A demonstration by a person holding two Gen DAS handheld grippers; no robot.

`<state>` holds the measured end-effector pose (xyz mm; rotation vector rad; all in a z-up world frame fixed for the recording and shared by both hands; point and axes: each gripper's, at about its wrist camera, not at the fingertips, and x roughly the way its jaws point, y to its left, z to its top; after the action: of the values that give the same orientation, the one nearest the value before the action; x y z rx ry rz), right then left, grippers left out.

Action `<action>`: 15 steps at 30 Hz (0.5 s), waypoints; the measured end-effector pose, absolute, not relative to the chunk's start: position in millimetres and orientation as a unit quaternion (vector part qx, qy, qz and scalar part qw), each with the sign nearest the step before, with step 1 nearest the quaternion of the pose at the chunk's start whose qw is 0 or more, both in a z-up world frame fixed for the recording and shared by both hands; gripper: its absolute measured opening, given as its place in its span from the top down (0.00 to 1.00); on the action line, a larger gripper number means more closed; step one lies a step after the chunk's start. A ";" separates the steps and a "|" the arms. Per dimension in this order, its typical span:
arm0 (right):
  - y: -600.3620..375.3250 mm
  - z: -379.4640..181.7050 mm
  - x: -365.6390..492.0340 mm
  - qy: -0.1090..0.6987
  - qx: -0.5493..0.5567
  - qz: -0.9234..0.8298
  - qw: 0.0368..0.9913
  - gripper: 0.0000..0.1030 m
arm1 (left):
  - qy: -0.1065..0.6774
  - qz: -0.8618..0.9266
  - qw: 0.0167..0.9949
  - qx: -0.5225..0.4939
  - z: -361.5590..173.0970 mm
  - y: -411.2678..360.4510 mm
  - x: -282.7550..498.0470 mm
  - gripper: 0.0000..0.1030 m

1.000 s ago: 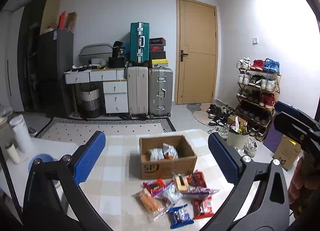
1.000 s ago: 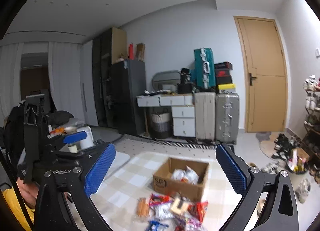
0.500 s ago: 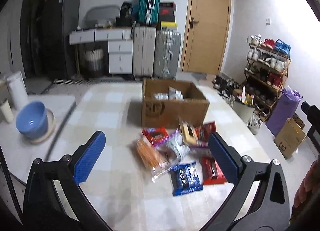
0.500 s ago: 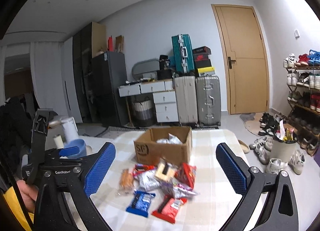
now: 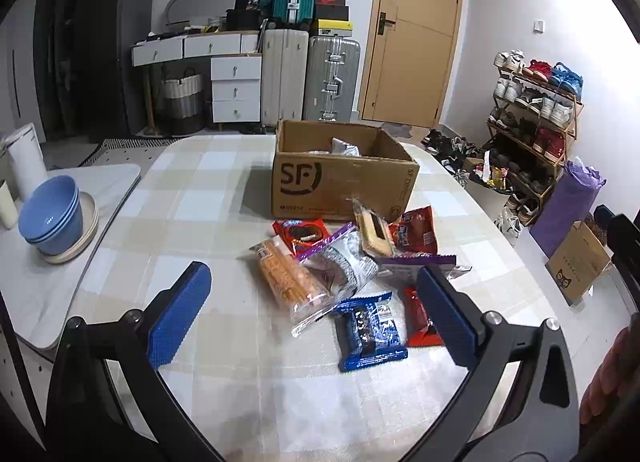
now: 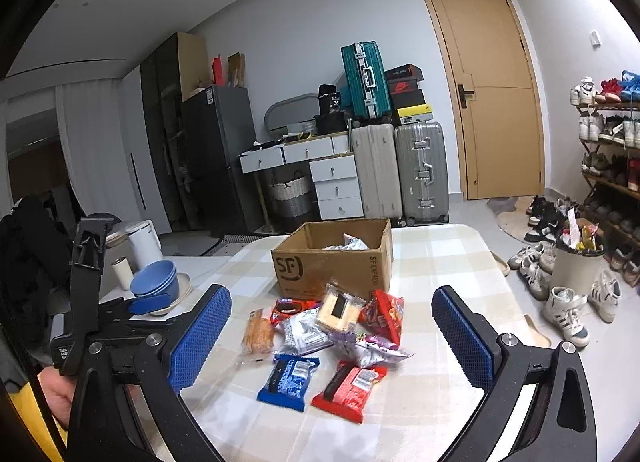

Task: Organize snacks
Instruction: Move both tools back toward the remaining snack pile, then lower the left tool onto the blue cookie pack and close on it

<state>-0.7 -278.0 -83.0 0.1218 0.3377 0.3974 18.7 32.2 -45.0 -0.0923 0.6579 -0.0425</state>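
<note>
Both tools are hovering above the checked surface [image 5: 200, 182] with nothing between their blue pads. The left hand-held gripper [image 5: 316, 318] is sitting spread wide, released, and the right hand-held gripper [image 6: 332, 336] is likewise gaping and empty.

The loose snacks are lying in a heap just in front of the cardboard box [image 5: 340, 186], which is already holding a silver packet or two. Nearest the left tool is the blue wafer packet [image 5: 370, 328], lying flat right ahead between its pads, long axis running roughly away from the camera, tilted slightly. Beside it, toward the right pad, is the red packet [image 5: 420, 322], partly hidden by that pad. The orange cracker sleeve [image 5: 290, 278] is lying a little further on, slanting left.

From the right wrist view the same blue wafer packet [image 6: 290, 380] and red packet [image 6: 350, 386] are lying side by side, centred between the pads. Both tools seem about equally near, with the box waiting beyond the heap.
</note>
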 end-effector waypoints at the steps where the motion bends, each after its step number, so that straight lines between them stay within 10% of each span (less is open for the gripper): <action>1: -276.6 -83.0 -1.8 0.166 0.060 0.194 0.965 0.01 | 0.325 -0.019 0.944 -0.046 -47.0 32.8 19.1 0.00; 15: -274.5 -102.9 2.5 0.194 0.063 0.206 0.957 0.01 | 0.385 -0.025 0.922 -0.044 -94.5 19.6 38.3 0.00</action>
<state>2.5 -274.5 -102.9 0.1287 0.3929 0.4172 38.3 19.6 -94.5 -0.0911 0.7901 -0.0510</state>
